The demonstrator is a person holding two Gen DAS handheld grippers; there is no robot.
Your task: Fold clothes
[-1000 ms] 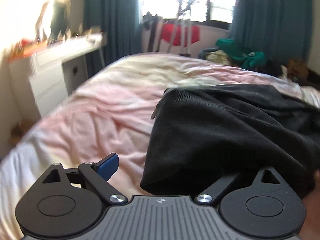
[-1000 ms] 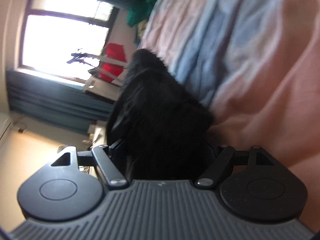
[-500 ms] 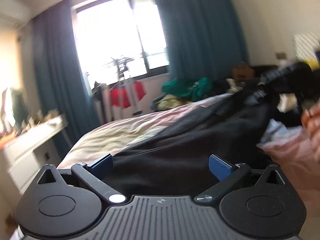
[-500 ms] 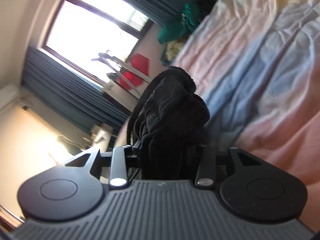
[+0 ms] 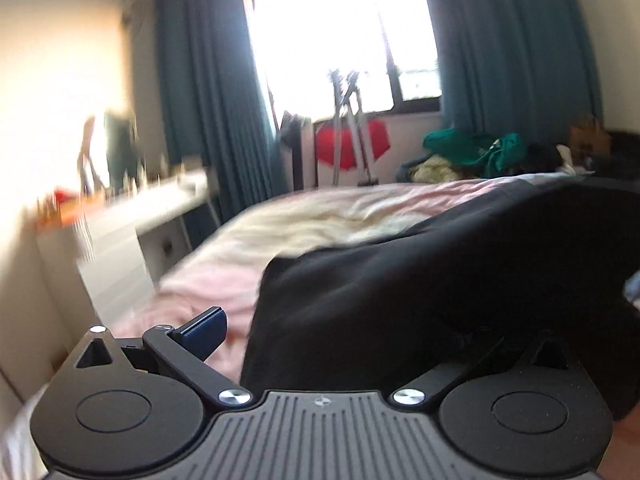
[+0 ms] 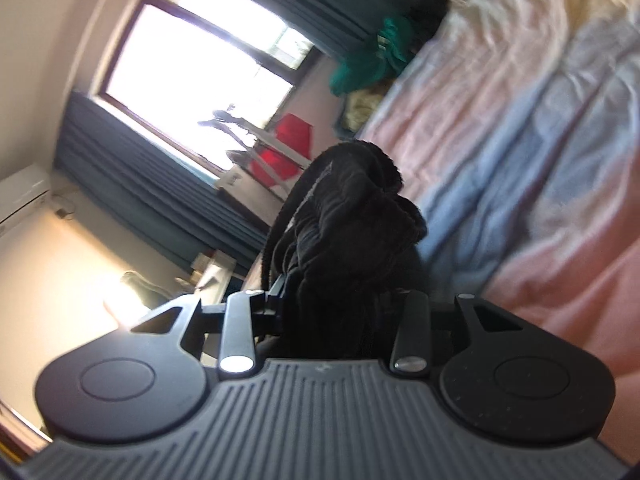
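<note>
Rumpled pink bedding (image 5: 240, 276) covers the bed, a white desk (image 5: 132, 220) to its left. Left gripper (image 5: 344, 332) gapes wide, black garment (image 5: 440, 280) draped over its right finger. Right gripper (image 6: 340, 304) clamps a bunched fold of that garment (image 6: 352, 220).

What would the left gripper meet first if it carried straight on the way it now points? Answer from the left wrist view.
Most likely the black garment on the bed: it already fills the space ahead of the open left gripper, covering one finger. Depth is hard to judge.
</note>
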